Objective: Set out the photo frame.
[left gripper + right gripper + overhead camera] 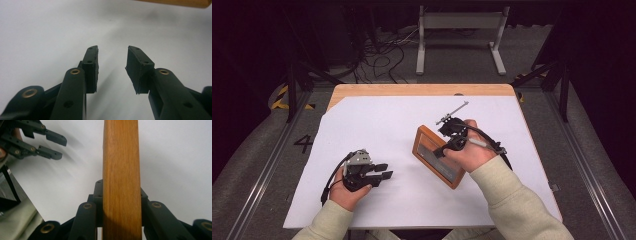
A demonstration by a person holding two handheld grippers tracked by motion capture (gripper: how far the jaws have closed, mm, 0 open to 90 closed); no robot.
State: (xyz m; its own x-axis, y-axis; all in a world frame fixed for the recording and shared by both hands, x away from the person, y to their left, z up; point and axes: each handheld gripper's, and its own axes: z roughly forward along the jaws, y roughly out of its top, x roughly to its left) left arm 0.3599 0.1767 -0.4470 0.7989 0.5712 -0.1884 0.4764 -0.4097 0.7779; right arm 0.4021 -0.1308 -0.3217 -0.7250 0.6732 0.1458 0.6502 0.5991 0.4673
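Observation:
A wooden picture frame (435,158) with a grey pane lies slanted right of the table's middle. My right gripper (446,148) is shut on its right-hand rail. In the right gripper view the orange-brown rail (121,157) runs straight up between the two jaws of the right gripper (121,188), which press on both of its sides. My left gripper (384,171) rests low at the front left, a hand's width from the frame. Its jaws point right and stand open with nothing between them (112,53). The left gripper (53,145) also shows in the right gripper view.
A white sheet (377,120) covers most of the wooden table (412,90). Beyond the far edge a grey metal stand (459,35) and loose cables (382,55) lie on the floor. A strip of the frame's wood (175,2) crosses the top of the left gripper view.

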